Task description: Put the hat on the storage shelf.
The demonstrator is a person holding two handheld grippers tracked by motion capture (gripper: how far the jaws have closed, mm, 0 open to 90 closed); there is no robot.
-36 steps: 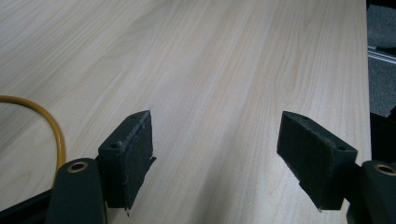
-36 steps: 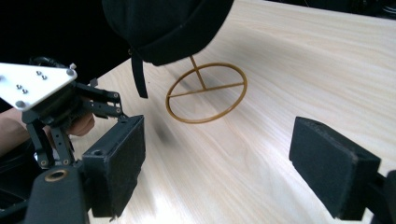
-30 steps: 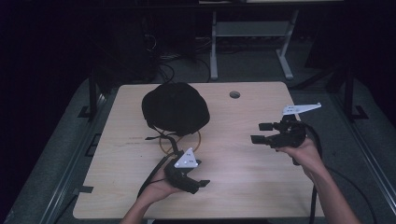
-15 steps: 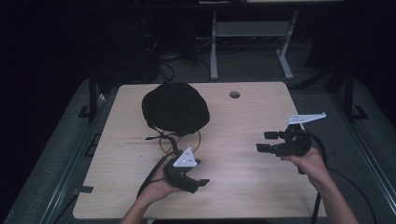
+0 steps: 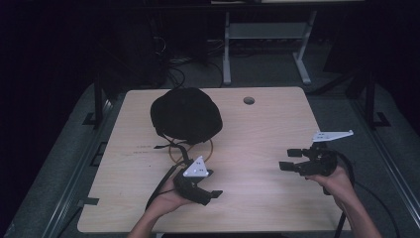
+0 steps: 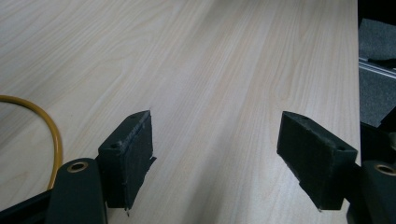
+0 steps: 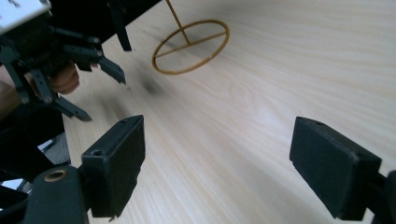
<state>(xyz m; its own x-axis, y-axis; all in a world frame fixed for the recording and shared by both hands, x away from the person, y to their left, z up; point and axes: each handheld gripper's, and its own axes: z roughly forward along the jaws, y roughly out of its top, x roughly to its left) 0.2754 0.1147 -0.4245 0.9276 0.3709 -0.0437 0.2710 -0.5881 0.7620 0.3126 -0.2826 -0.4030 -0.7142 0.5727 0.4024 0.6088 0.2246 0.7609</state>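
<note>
A black domed cap [image 5: 185, 115] with dangling straps lies on the far left half of the wooden table [image 5: 257, 129]. From under its near edge pokes a thin yellow wire ring [image 5: 174, 151] with a crossbar [image 7: 191, 45]; an arc of that ring [image 6: 55, 140] curves at the left of the left gripper view. My left gripper [image 5: 212, 183] rests low near the table's front, just in front of the ring, jaws open and pointing right over bare wood [image 6: 217, 128]. My right gripper [image 5: 288, 159] is held at the right side, open and empty [image 7: 215, 135], facing left toward the left gripper [image 7: 60, 51].
A round cable hole [image 5: 248, 100] sits at the table's far middle. Bare wood stretches between the two grippers. Behind the table stands a metal frame [image 5: 267, 44] with cables on a dark floor. The table's right edge [image 5: 324, 148] is close to my right hand.
My right gripper has drawn back toward the near right of the table and dropped lower. The left gripper, cap and ring have stayed put.
</note>
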